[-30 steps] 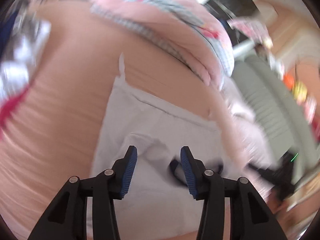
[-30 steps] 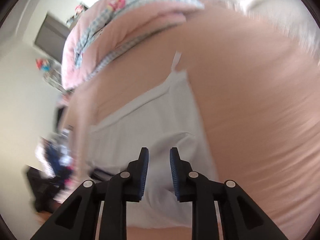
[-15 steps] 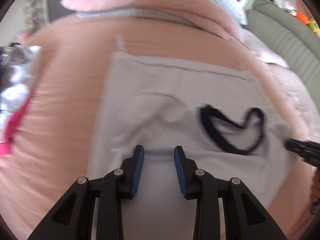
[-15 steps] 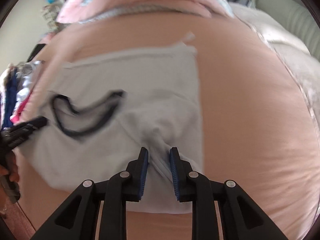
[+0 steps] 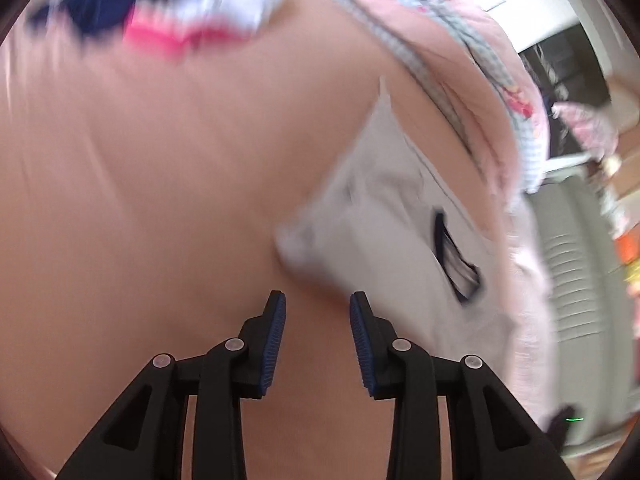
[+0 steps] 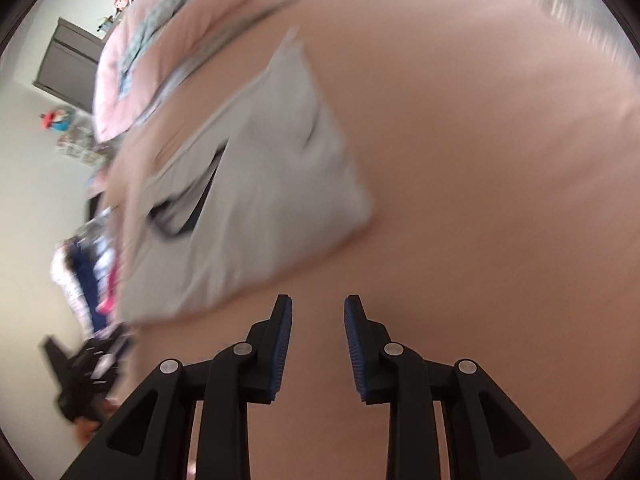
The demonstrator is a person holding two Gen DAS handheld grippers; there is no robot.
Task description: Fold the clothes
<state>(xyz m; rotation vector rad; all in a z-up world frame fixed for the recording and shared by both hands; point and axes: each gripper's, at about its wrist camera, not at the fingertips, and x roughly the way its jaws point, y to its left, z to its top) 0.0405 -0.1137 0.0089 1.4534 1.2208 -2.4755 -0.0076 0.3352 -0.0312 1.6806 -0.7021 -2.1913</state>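
Lying blurred, grey garment (dark-trimmed neckline).

Soft, even daylight fills both fisheye views; motion blur smears the grey garment and bedding, edges bend strongly, dark vignette rings each frame.

We are seeing a matt grey cloth garment lying on smooth peach bed sheet fabric; ribbed blue pads are lining matt black plastic jaws.
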